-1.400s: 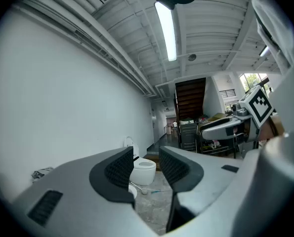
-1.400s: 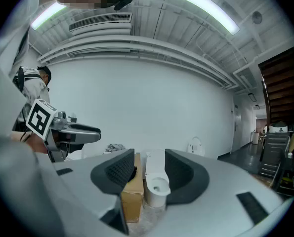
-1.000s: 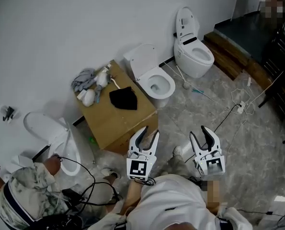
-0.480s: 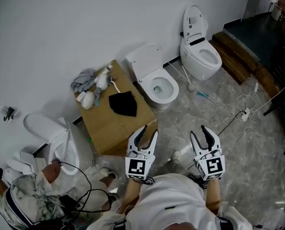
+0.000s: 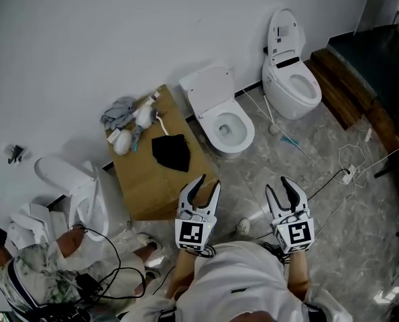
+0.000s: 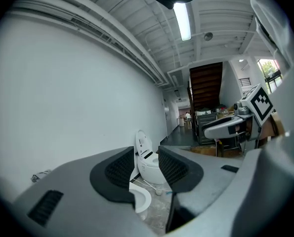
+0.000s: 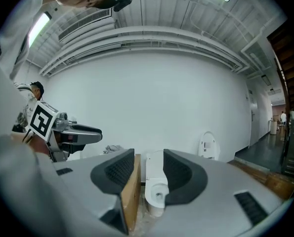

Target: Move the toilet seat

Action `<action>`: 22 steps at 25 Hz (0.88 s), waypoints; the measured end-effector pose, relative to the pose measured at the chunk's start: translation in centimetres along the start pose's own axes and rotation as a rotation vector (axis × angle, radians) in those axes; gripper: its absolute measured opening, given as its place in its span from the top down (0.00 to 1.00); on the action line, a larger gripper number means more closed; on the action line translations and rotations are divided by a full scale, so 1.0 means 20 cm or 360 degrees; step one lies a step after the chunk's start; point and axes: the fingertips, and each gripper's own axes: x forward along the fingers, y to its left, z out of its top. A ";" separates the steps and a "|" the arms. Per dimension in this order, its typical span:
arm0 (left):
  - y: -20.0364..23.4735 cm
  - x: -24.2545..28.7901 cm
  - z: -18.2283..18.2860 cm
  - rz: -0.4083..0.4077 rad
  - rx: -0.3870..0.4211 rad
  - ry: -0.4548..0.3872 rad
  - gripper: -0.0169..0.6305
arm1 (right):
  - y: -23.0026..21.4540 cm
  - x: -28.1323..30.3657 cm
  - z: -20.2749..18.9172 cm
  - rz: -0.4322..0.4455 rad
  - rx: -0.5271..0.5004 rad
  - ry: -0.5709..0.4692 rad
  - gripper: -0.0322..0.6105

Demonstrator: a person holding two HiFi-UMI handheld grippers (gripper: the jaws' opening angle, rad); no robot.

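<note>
Against the white wall stands a white toilet with its lid raised; its bowl shows between the right jaws. A second toilet, lid up, stands further right, and shows small between the left jaws. A third toilet is at the left. My left gripper and right gripper are held side by side in the air, short of the toilets. Both are open, nothing between their fingers.
A cardboard box beside the middle toilet carries a dark cloth and rags. A person crouches at the left toilet among black cables. Cords trail over the marbled floor. A wooden step lies at the right.
The view has travelled along the floor: the toilets and box have shifted in the picture and the middle toilet sits nearer the grippers. Both grippers keep the same gap. The crouching person has shifted a little.
</note>
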 end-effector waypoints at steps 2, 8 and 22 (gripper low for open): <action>0.00 0.08 0.03 0.0026 -0.0018 -0.0034 0.72 | -0.07 0.05 0.00 0.0019 -0.0002 -0.0004 0.65; 0.00 0.26 0.02 0.0084 0.0016 0.0026 0.72 | -0.24 0.17 0.02 0.0076 -0.0018 -0.0018 0.65; 0.09 0.51 -0.01 0.0152 0.0016 0.0045 0.72 | -0.43 0.41 0.01 0.0129 -0.0019 -0.0011 0.65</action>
